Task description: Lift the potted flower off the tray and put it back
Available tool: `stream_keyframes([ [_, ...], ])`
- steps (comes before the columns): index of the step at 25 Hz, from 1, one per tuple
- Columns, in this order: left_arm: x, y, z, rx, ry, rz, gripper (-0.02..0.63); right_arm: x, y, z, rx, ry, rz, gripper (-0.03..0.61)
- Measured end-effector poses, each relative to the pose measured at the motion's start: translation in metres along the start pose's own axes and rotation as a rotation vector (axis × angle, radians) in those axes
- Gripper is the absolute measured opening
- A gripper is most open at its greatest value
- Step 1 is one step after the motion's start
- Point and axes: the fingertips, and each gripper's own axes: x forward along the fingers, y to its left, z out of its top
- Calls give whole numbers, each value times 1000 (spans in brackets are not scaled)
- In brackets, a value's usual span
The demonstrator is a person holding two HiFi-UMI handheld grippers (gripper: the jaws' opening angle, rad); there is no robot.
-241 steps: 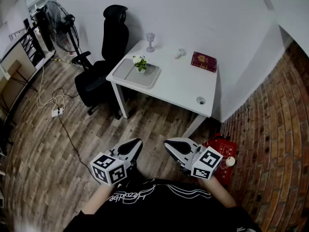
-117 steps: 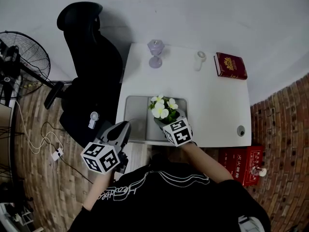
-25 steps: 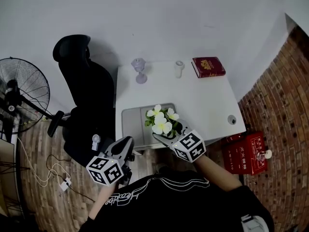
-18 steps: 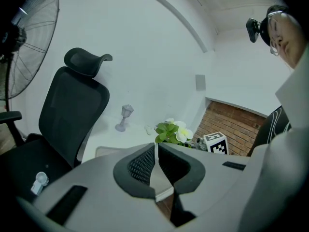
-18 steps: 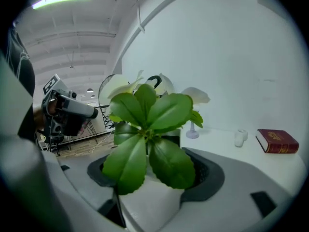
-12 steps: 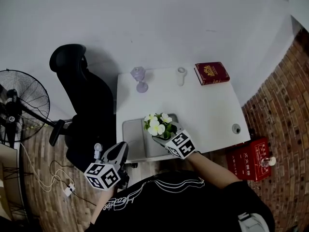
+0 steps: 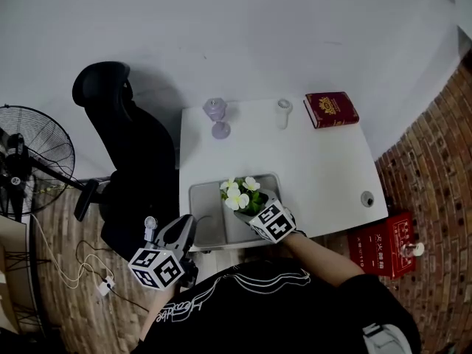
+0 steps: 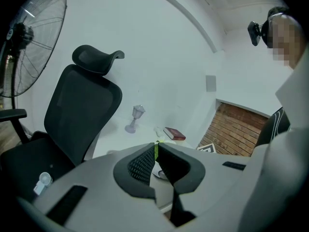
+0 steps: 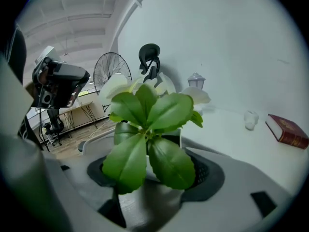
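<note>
The potted flower (image 7: 240,195), white blooms over green leaves in a small white pot, hangs over the right part of the grey tray (image 7: 206,226) on the white table. My right gripper (image 7: 248,207) is shut on the pot from the near side. In the right gripper view the pot (image 9: 145,178) sits between the two dark pads of the right gripper (image 9: 152,174), and the leaves fill the middle. Whether the pot touches the tray I cannot tell. My left gripper (image 7: 183,227) hovers off the table's near left corner, shut and empty. In its own view the left gripper's (image 8: 155,148) tips meet.
At the back of the table (image 7: 324,168) stand a glass goblet (image 7: 216,116), a small white cup (image 7: 284,111) and a red book (image 7: 332,109). A black office chair (image 7: 118,146) and a fan (image 7: 29,153) are at the left. A red box (image 7: 380,245) lies on the floor at the right.
My right gripper has come down towards the tray with the potted flower in it. The left gripper has shifted a little beside the table's corner.
</note>
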Motion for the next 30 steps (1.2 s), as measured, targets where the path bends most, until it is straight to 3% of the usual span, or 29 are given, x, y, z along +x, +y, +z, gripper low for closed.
stream_keyframes([
  [11, 3, -2, 6, 26, 9, -8, 46, 3, -3, -3, 42, -14, 3, 357],
  [20, -1, -10, 6, 29, 16, -13, 46, -18, 0, 3, 100, -71, 32, 477],
  [26, -9, -21, -8, 2, 26, -35, 46, -52, 9, 2, 51, -80, 27, 476],
  [30, -11, -30, -13, -3, 26, -56, 46, -89, 22, 22, 51, -163, 51, 440],
])
